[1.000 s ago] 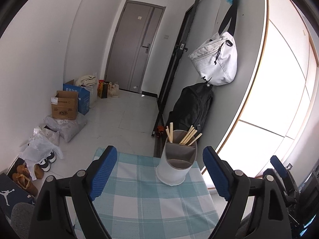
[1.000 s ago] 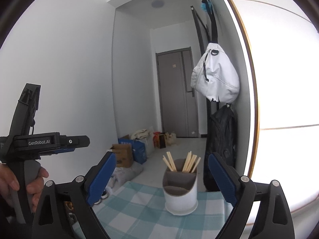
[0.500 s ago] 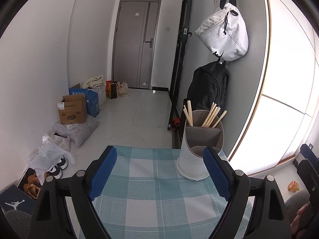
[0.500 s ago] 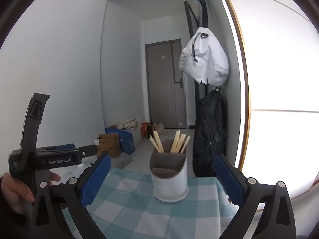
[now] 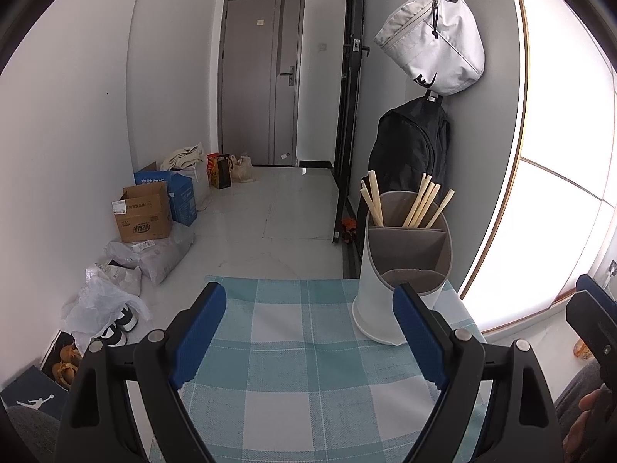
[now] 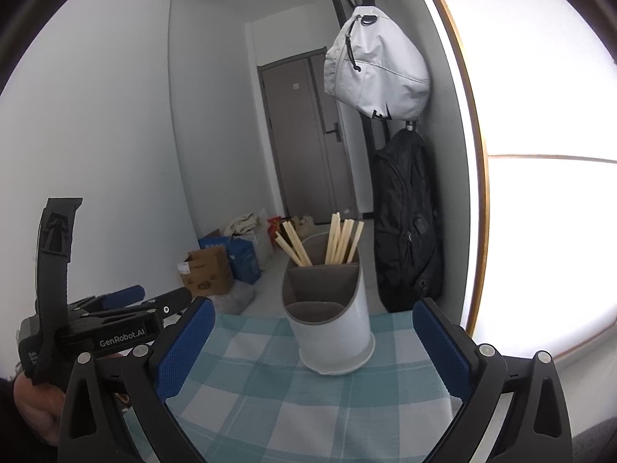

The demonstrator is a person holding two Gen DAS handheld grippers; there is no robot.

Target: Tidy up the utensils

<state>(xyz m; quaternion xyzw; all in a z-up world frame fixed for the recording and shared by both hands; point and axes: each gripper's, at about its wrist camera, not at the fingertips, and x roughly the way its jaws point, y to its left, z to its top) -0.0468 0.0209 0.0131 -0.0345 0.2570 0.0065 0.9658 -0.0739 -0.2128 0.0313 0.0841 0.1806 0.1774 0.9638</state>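
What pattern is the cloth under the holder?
The cloth has a teal and white check, clearest in the left wrist view.

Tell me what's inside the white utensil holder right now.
The white utensil holder has wooden chopsticks standing in its rear compartments, two leaning left, the rest right. The front compartment shows nothing sticking out; its bottom is hidden by the rim.
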